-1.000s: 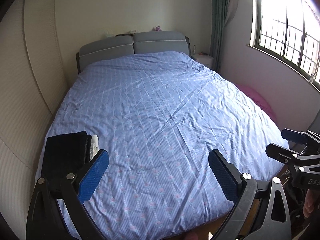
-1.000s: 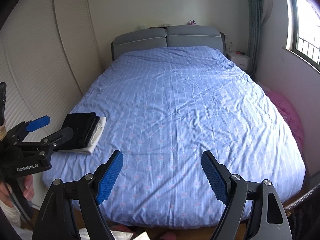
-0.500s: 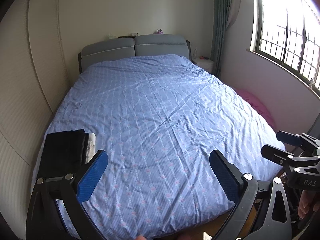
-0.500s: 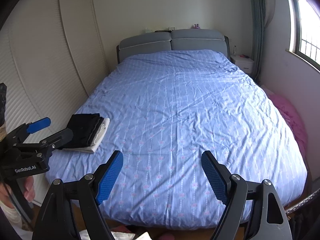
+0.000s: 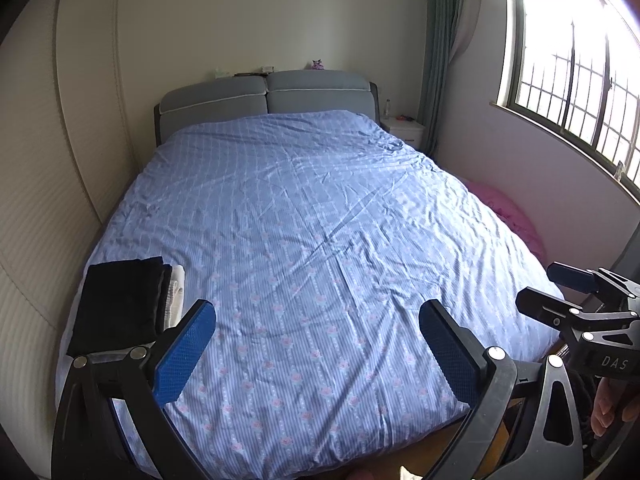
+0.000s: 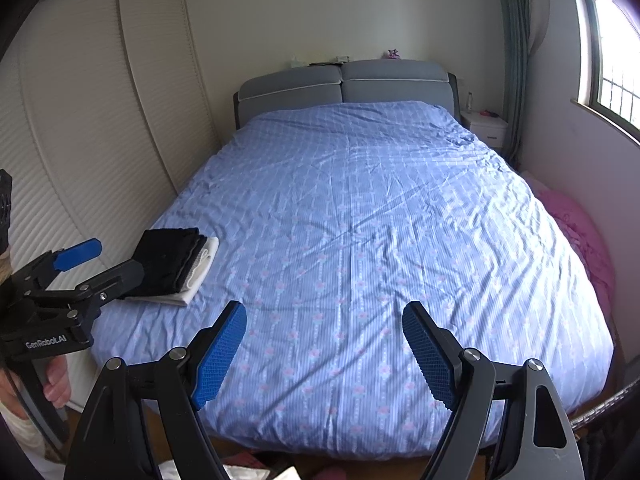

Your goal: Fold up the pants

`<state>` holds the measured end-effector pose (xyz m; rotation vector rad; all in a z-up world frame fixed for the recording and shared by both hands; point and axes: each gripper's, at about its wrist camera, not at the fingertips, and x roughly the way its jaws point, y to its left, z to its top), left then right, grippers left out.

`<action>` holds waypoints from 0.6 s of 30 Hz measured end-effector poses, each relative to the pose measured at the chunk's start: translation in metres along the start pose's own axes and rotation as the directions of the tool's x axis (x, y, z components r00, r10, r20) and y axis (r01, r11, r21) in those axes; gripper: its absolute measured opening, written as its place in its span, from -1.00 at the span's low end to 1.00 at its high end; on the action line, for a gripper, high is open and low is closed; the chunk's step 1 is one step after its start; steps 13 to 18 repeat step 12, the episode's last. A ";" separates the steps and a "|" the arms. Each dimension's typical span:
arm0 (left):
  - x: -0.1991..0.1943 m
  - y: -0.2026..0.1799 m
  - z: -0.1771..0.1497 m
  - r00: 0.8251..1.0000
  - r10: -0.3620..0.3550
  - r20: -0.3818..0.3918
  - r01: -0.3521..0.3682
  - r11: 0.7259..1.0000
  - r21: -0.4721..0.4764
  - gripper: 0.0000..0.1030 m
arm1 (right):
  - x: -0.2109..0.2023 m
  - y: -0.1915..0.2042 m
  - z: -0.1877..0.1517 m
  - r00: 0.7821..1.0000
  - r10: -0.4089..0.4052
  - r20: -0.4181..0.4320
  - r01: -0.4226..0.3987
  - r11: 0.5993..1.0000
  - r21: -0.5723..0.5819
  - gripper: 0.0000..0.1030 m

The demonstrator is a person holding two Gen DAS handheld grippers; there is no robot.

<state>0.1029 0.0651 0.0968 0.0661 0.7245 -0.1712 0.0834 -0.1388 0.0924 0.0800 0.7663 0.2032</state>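
A stack of folded clothes, black pants lying on a white garment, rests on the near left corner of the blue bed. My left gripper hovers over the foot of the bed, jaws wide and empty, just right of the stack. Farther right, my right gripper is open too, with nothing between its blue pads. Neither one touches the clothes.
A louvred wardrobe runs along the left side of the bed. A pink bundle lies on the floor at the right, under the window. A nightstand stands by the grey headboard. Loose cloth lies on the floor below.
Both views have drawn back a little from the bed, so the folded stack and headboard sit lower and farther. Both grippers stay wide and empty.
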 end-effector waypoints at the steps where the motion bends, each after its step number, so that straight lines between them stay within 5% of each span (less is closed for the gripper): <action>1: 0.000 0.000 0.001 1.000 0.002 0.000 -0.002 1.000 0.003 1.00 | 0.000 -0.001 0.000 1.000 -0.001 0.000 0.001 1.000 0.001 0.58; 18: 0.000 0.000 0.006 1.000 -0.004 0.018 0.004 1.000 0.006 1.00 | 0.001 -0.002 0.001 1.000 -0.002 -0.002 0.002 1.000 0.007 0.58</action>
